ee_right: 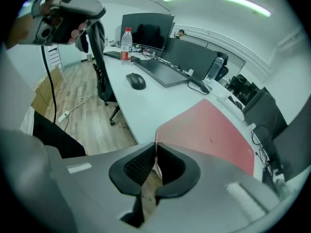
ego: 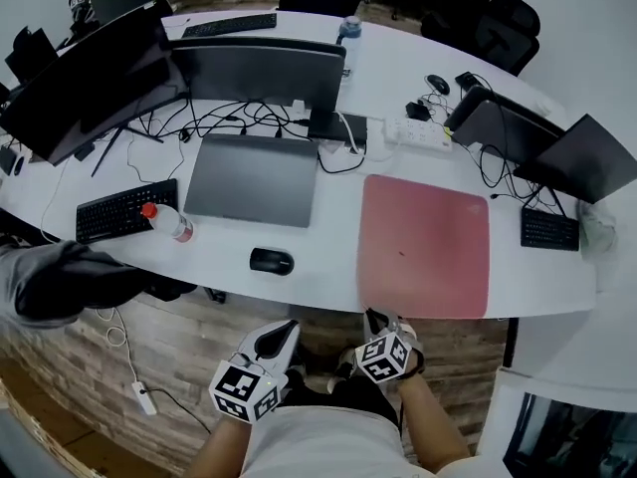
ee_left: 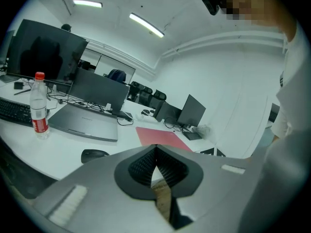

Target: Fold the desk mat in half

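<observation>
Mat point(ego: 425, 245): red, lying on the white bench point(ego: 229, 277), right of centre in the head view; its near edge runs along the bench's front edge.
Mat corner: the near-left corner curls up off the bench into the right gripper.
Right gripper point(ee_right: 155, 148): jaws closed on that corner, with the mat's thin edge showing between the pads; lower middle of the head view.
Left gripper point(ee_left: 155, 148): jaws together with nothing between them; just left of the right gripper, below the bench's edge, clear of the mat.
Mouse point(ego: 271, 261): black, left of the mat, near the front edge.
Laptop point(ego: 254, 177): grey, closed, behind the mouse.
Bottle point(ego: 169, 222): clear with a red cap, upright, left of the laptop.
Keyboard point(ego: 125, 210): black, just left of the bottle.
</observation>
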`<state>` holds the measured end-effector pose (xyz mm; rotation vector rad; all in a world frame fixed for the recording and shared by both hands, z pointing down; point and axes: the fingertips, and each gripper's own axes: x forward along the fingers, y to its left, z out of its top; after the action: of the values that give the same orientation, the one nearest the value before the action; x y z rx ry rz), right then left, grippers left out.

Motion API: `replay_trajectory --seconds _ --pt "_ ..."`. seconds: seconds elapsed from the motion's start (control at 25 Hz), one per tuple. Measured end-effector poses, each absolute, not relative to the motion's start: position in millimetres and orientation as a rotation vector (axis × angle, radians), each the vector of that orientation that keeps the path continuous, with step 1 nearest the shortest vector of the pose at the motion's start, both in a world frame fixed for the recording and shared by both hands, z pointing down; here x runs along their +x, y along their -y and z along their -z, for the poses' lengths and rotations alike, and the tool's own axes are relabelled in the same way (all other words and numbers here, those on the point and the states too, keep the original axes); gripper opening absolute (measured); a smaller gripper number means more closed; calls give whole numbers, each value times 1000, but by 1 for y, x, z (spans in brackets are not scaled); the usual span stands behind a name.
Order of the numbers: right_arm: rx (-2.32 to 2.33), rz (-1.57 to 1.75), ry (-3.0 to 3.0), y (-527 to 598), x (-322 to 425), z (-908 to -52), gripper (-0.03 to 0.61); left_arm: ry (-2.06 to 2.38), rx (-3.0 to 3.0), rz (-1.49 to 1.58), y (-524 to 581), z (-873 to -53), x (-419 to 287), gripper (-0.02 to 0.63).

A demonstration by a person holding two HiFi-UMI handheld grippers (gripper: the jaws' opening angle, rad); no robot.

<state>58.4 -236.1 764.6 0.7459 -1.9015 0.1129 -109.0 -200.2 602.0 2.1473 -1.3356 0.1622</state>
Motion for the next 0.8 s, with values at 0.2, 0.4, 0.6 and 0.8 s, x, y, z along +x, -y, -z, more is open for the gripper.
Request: replay_trajectory --seconds 0.2,0.4,0.6,0.8 --pt "905 -145 1932 246 83 -728 31 1290 2251 -178 212 -581 -88 2" --pt "976 -101 1945 252 126 -710 29 1332 2281 -203 216 -568 -56 2" --pt "985 -106 1988 258 172 -697 29 1416 2260 -210 220 -558 -19 2" --pt "997 -72 2007 266 218 -689 29 1471 2258 -215 223 -549 14 2"
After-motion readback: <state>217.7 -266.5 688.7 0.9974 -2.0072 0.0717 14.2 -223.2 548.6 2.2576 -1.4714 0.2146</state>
